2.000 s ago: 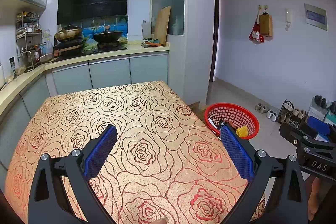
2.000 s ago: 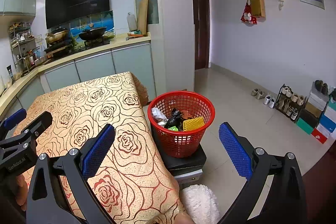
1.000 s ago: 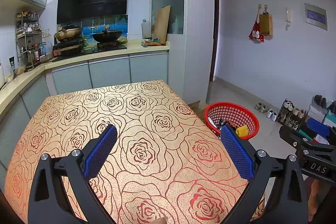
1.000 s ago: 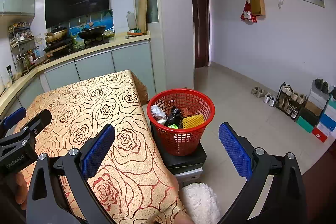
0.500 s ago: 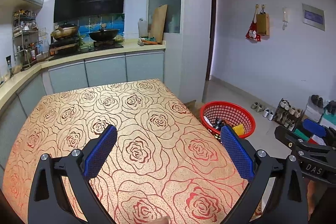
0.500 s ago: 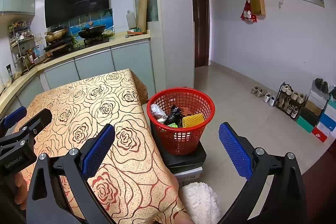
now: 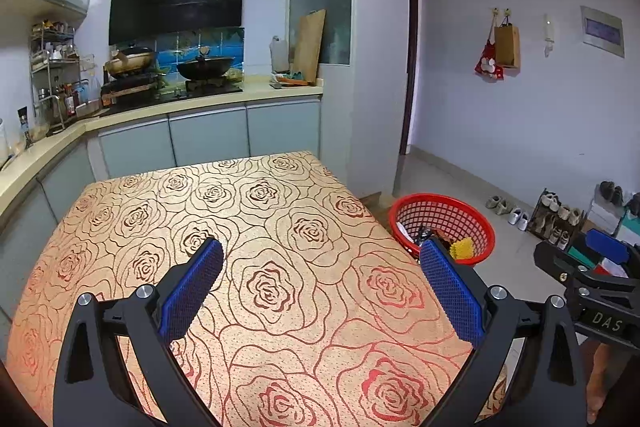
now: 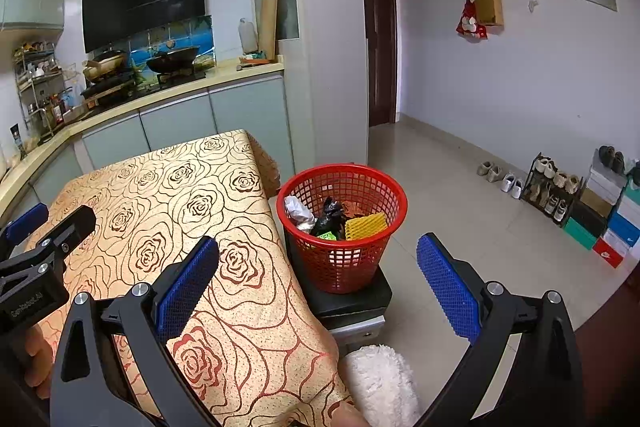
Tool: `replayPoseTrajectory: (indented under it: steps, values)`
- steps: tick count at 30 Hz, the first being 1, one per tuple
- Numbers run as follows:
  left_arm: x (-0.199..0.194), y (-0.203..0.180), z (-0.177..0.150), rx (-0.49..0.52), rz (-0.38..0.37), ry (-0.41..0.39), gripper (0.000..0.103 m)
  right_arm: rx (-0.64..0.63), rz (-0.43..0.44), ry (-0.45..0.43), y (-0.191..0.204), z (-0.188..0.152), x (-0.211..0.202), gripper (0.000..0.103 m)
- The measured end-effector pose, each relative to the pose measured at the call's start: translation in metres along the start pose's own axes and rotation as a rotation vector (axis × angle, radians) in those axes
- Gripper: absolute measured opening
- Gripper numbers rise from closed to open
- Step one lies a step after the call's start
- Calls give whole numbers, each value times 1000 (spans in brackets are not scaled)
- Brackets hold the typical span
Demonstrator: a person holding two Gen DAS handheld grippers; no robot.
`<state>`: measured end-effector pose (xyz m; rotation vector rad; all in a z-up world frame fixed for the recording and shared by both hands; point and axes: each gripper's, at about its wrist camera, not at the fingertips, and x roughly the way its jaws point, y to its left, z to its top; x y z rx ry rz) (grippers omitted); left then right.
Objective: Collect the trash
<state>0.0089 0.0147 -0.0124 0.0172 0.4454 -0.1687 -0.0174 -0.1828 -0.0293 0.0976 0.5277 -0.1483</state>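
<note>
1. Two grippers are seen: the left gripper [image 7: 320,267] is held over the table [image 7: 256,211], its blue pads spread wide with nothing between them.
2. The right gripper [image 8: 318,261] is likewise spread and empty, held beside the table's edge.
3. One red basket [image 8: 372,259] is set on a dark box [image 8: 348,301] just beside the table.
4. Trash [image 8: 334,217] is seen inside the basket; at least four pieces are counted: white, black, green, yellow.
</note>
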Motion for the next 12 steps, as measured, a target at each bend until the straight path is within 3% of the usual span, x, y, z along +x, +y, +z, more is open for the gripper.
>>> replayPoseTrajectory:
  steps: [12]
  values:
    - [6,-2,-2,0,-5,43,95,5,2,9,0,-2,2,96]
